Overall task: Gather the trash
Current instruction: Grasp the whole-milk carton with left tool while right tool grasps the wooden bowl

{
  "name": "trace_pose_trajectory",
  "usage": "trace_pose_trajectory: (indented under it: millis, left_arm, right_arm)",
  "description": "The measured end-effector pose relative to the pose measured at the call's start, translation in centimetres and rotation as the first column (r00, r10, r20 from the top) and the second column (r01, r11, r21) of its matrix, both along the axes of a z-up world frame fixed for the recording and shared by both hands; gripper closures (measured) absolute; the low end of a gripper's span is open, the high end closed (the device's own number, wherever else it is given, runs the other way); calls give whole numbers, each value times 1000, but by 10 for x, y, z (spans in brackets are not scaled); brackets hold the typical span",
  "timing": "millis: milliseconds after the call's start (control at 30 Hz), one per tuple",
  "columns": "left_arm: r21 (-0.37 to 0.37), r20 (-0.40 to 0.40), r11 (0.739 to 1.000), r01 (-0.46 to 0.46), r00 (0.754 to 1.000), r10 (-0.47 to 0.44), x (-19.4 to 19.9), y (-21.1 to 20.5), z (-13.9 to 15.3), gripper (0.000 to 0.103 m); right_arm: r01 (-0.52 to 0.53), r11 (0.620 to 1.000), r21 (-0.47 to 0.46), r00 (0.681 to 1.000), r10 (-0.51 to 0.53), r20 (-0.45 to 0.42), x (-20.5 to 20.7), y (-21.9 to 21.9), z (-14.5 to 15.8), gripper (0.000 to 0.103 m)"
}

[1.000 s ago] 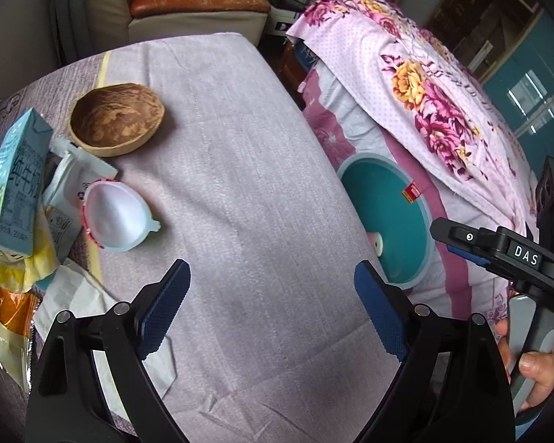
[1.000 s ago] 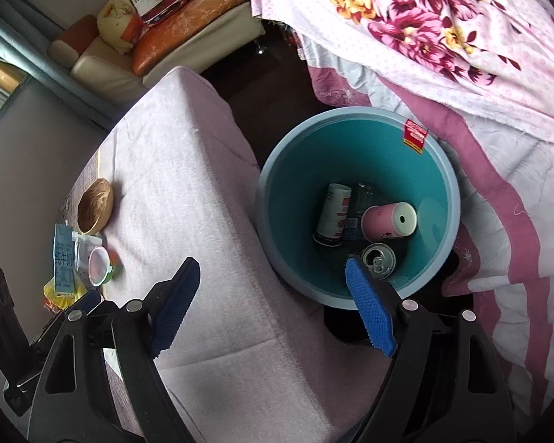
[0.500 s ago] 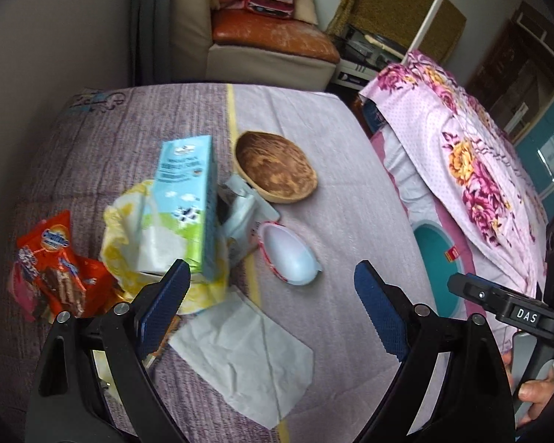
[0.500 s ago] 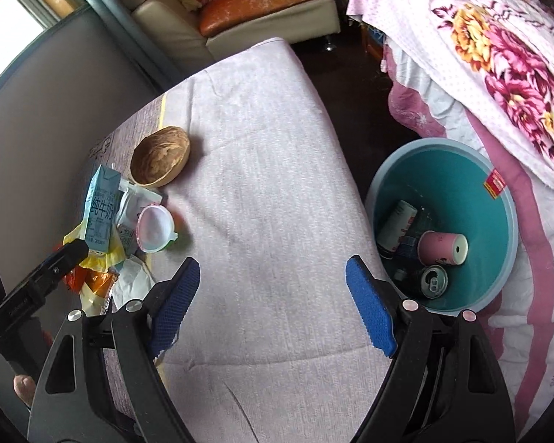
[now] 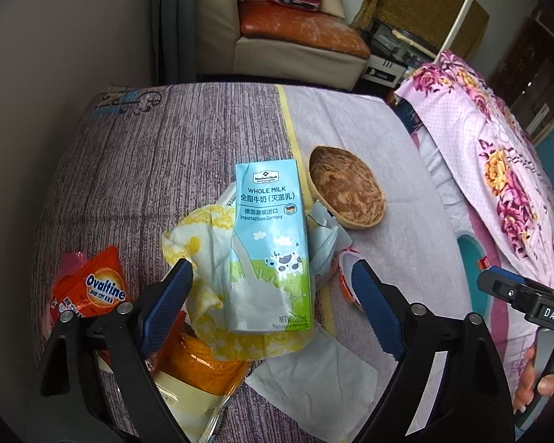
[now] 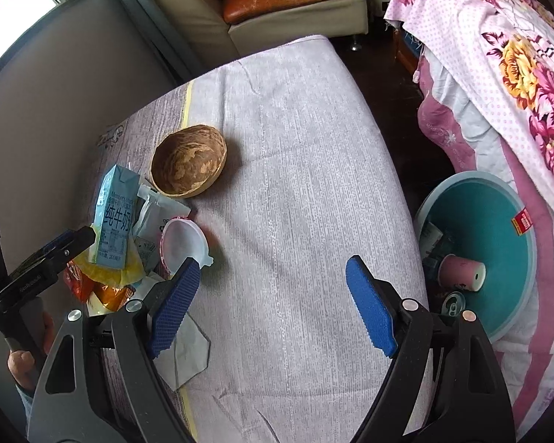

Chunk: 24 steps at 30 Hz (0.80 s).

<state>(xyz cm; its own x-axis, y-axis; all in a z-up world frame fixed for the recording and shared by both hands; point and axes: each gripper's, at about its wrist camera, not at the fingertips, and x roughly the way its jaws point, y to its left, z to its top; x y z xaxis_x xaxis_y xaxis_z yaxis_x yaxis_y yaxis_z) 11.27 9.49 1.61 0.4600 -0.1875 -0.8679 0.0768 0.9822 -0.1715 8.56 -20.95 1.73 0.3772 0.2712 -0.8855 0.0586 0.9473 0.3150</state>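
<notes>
While the left gripper (image 5: 271,304) is hanging over the pile of trash with its fingers (image 5: 168,308) set wide and just closing in a little, the milk carton (image 5: 269,245) is standing between them, untouched, on a yellow wrapper (image 5: 199,238) on the surface (image 6: 295,170). An orange packet (image 5: 92,288), a white napkin (image 5: 314,382) and a plastic lid (image 6: 183,245) are lying around it, near a wooden bowl (image 6: 188,166). Over bare cloth the right gripper (image 6: 273,308) is holding nothing, fingers wide apart, with the teal bin (image 6: 498,258) sitting on the floor beside the surface, cups and a can inside.
</notes>
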Motion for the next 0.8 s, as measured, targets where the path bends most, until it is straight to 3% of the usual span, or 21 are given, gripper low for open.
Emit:
trace_pose_trajectory:
  millis: [167, 233, 333, 467, 600, 800]
  left_arm:
    - [19, 6, 999, 31, 1000, -31, 9, -3, -1, 22]
    - [29, -3, 998, 48, 999, -48, 12, -4, -4, 35]
    - [32, -30, 998, 53, 998, -53, 18, 0, -13, 42]
    - [7, -63, 998, 55, 997, -54, 21, 5, -25, 42]
    - [-25, -89, 999, 43, 995, -45, 24, 10, -36, 42]
    - [-56, -95, 998, 38, 995, -43, 28, 15, -42, 42]
  right_arm:
    - [-13, 1000, 1, 1000, 13, -5, 17, 6, -4, 26]
    - [-24, 1000, -2, 1000, 24, 0, 23, 9, -5, 26]
    - [-47, 999, -7, 999, 47, 13, 34, 18, -6, 26]
    - [-80, 997, 7, 996, 80, 26, 49, 31, -9, 26]
    - [-101, 994, 40, 995, 101, -3, 69, 43, -23, 44]
    - [-96, 992, 87, 994, 99, -34, 98, 54, -47, 55]
